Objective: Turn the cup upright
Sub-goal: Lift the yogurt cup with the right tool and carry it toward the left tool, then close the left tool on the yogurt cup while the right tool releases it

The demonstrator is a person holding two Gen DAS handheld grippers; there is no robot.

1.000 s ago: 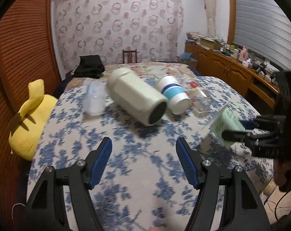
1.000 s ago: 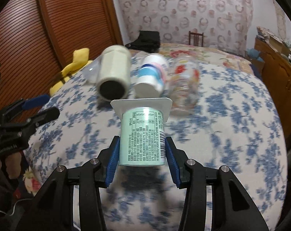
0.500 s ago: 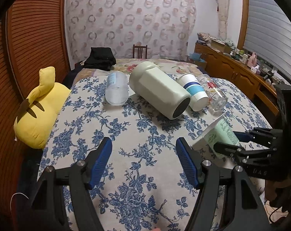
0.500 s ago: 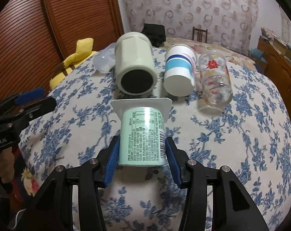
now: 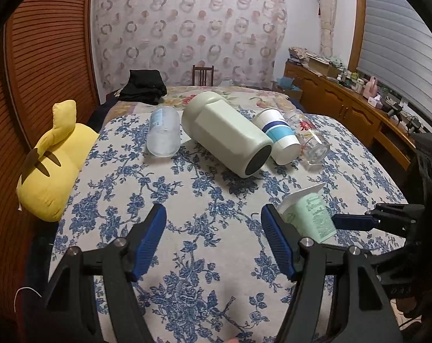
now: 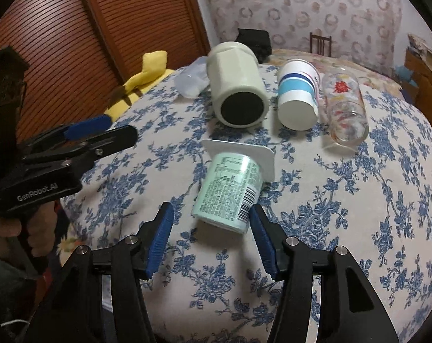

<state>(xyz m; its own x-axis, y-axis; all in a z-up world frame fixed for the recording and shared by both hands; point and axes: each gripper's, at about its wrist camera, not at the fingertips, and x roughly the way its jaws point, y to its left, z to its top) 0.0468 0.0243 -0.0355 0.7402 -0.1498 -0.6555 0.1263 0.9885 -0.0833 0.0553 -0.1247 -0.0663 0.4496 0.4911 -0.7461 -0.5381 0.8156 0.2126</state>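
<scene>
A mint-green yogurt cup (image 6: 228, 193) with a square white rim lies on its side on the blue-flowered cloth, base toward me; it also shows in the left wrist view (image 5: 310, 214). My right gripper (image 6: 211, 235) is open, its pads on either side of the cup's base and apart from it. My left gripper (image 5: 213, 243) is open and empty over the cloth, to the left of the cup. Behind lie a large pale-green jar (image 6: 237, 85), a blue-striped paper cup (image 6: 297, 97), a printed glass (image 6: 345, 108) and a frosted plastic cup (image 5: 163, 135), all on their sides.
A yellow plush toy (image 5: 54, 160) rests at the bed's left edge by the wooden slatted door. Black clothing (image 5: 143, 85) and a chair (image 5: 203, 74) are at the far end. A wooden sideboard (image 5: 344, 108) with clutter runs along the right.
My right gripper opened and let go of the yogurt cup, which now lies tilted on the cloth. My left gripper drew back a little from the row of cups.
</scene>
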